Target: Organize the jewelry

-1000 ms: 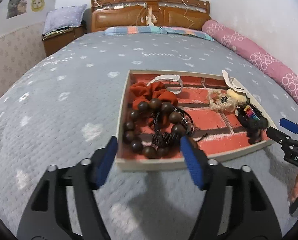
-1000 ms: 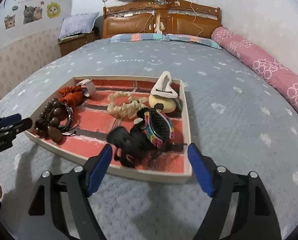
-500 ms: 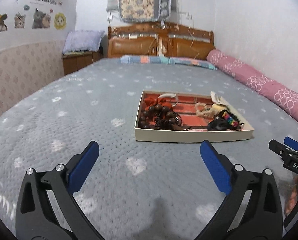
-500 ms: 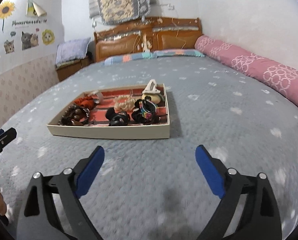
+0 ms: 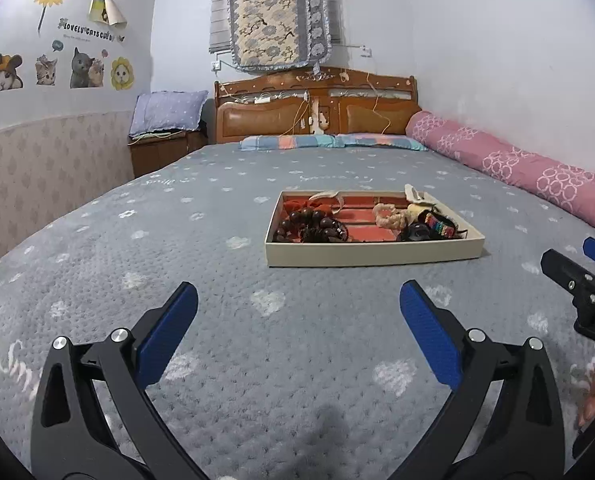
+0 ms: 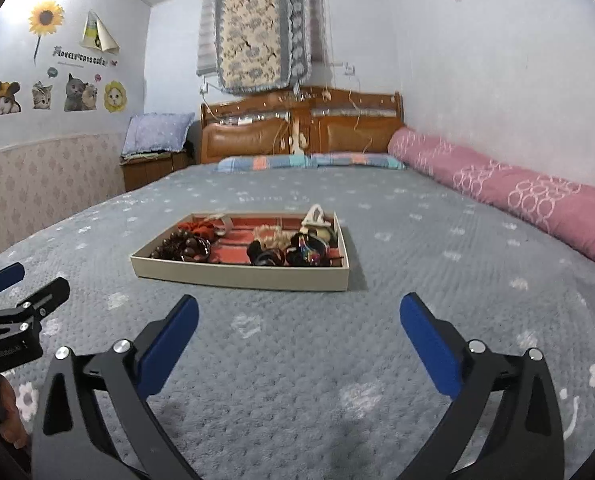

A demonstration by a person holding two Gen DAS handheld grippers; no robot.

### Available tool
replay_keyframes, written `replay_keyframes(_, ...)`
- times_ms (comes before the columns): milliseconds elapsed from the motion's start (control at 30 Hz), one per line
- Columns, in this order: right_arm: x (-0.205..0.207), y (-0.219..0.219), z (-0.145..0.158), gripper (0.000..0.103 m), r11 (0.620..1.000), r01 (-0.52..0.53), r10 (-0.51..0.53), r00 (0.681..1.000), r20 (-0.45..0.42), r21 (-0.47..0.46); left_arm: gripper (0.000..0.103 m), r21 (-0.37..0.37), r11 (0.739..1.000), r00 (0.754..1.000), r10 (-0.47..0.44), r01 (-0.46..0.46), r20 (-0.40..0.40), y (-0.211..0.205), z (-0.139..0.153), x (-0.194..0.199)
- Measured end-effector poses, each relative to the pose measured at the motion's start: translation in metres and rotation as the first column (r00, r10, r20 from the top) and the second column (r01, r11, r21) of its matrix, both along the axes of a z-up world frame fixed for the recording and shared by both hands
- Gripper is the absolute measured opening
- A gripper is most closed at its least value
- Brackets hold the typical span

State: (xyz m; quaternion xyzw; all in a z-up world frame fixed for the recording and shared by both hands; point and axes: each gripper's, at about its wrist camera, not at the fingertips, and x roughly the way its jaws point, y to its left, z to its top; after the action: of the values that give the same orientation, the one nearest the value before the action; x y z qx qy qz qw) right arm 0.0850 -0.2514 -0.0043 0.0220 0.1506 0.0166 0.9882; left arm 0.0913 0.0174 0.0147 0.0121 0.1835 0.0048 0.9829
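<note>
Tray (image 5: 373, 254) w/ jewelry sits mid-bed on grey blanket (image 5: 257, 360), well ahead of both grippers. L gripper (image 5: 297, 312) wide, nothing between pads. R gripper (image 6: 299, 314) wide, jaws opening, empty too. L view alone catches R gripper at right edge; R view alone catches L gripper at left edge.

- Grey bedspread (image 5: 201, 240), white flecks
- Cream tray (image 5: 373, 255), red brick-print floor
- Pink bolster (image 5: 509, 160), white rings
- Blue pads (image 6: 169, 346), black gripper frames
</note>
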Motion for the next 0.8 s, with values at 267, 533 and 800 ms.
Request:
replay_keyframes(267,-0.005,-0.009,-0.003,0.099,0.999,0.017,-0.017,1.000,0.006,0.038,0.098,-0.014,1.000,0.999,0.028,-0.027,0.025,0.004,-0.002,-0.005)
replay_keyframes(533,-0.005,-0.006,-0.006,0.099,1.000,0.002,-0.002,1.000,0.014,0.020,0.098,0.047,0.998,0.998,0.036,-0.038,0.054,-0.007,-0.003,-0.010)
replay_keyframes(800,-0.006,-0.002,-0.007,0.099,1.000,-0.004,0.004,1.000,0.012,0.009,0.098,0.050,0.997,0.997,0.056,-0.058,0.052,-0.006,-0.004,-0.009)
